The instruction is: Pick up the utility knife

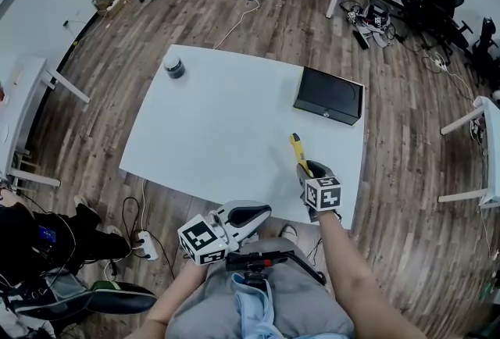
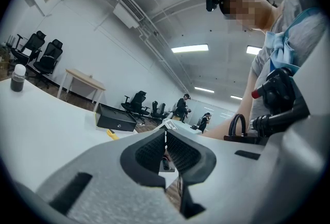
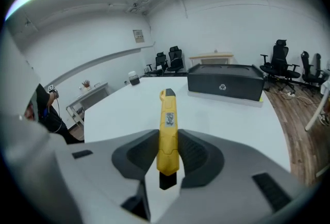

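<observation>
The utility knife (image 3: 168,130) was found clamped between the jaws of the right gripper (image 3: 168,158). The jaws were closed against the two flat sides of its yellow body near the dark rear end, so that most of the handle and the black tip projected forward, away from the person. In the head view the knife was placed over the near right part of the white table (image 1: 211,119), pointing toward the black box (image 1: 328,94) by the far right edge and well apart from it. A small dark jar (image 1: 174,66) was seen near the far left corner. The left gripper (image 1: 258,214) was held low beside the table's near edge, over the person's lap, with its jaws brought together and nothing between them; no part in the task was taken by it. The grasp was judged to be made and the lift to be the step in hand. Whether the knife had cleared the tabletop could not be settled, since its underside was hidden in both views, though it appeared to lie at or just above the surface. For the next move a straight raise was judged to be called for, with a firm grip and a level body, because the hold was taken near one end and the long free part could be expected to tip downward if the pressure were eased.
</observation>
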Demonstrator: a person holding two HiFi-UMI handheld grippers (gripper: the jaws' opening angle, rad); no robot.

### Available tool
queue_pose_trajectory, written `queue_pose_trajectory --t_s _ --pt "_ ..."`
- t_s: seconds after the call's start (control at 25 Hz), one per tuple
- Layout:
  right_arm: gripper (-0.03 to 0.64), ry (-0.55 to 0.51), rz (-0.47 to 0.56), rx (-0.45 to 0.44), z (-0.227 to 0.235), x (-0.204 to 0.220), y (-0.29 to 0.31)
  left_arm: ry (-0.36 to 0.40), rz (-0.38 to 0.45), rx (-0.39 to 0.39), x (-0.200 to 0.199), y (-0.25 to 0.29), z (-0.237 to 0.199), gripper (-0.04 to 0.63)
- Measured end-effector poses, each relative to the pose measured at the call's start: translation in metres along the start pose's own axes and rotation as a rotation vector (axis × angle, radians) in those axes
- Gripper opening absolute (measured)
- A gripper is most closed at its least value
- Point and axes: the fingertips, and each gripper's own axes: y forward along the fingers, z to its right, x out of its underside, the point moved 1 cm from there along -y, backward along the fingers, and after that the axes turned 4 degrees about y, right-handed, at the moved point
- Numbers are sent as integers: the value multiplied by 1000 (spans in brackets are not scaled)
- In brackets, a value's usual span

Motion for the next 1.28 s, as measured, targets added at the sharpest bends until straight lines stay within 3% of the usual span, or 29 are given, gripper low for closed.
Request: queue_pose_trajectory --t_s 0.52,0.92,1.28 --pt "127 8 175 -96 -27 -37 -39 28 3 12 -6 8 9 19" --pt "127 -26 246 -193 -53 -48 -73 47 13 14 -13 9 20 18" --pt "127 -31 300 -227 -64 -48 -97 59 20 14 -11 6 29 19"
